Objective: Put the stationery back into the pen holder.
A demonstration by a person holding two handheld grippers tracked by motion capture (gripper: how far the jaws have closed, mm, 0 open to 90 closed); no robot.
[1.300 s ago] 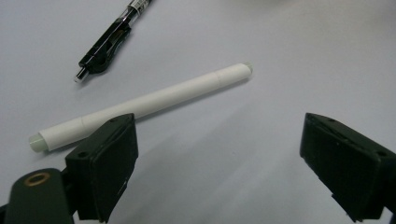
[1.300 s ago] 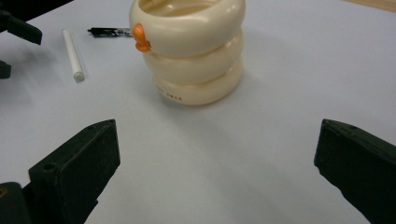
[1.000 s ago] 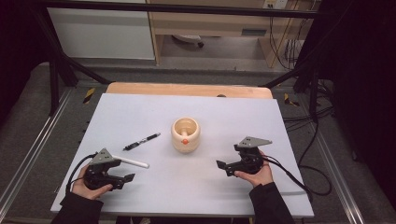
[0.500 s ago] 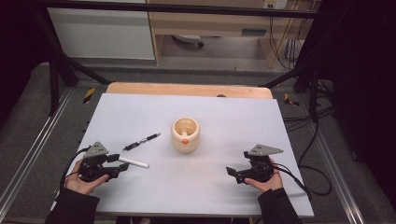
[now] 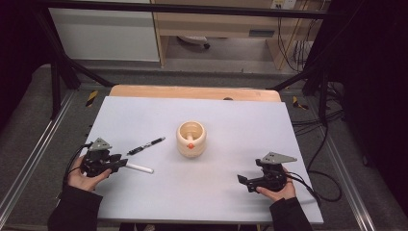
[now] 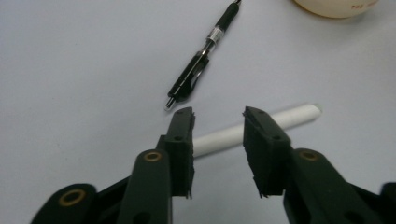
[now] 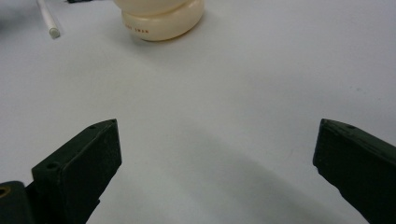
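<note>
I've got a wide pale table [image 5: 144,115] under me, a cream pot [image 5: 191,138] standing mid-table, and a black pen [image 5: 146,146] lying to its left. My left gripper [image 6: 218,119] is straddling the near end of the white stick [image 6: 261,125], jaws just closing in but the pads look not quite touching it, hard to be sure. My right gripper [image 7: 217,144] waits wide open, holding nothing. Next, I'd say, squeeze squarely, then lift

text: small red print on cream holder [image 7: 161,21] base, too blurred to read | other text: none legible
</note>
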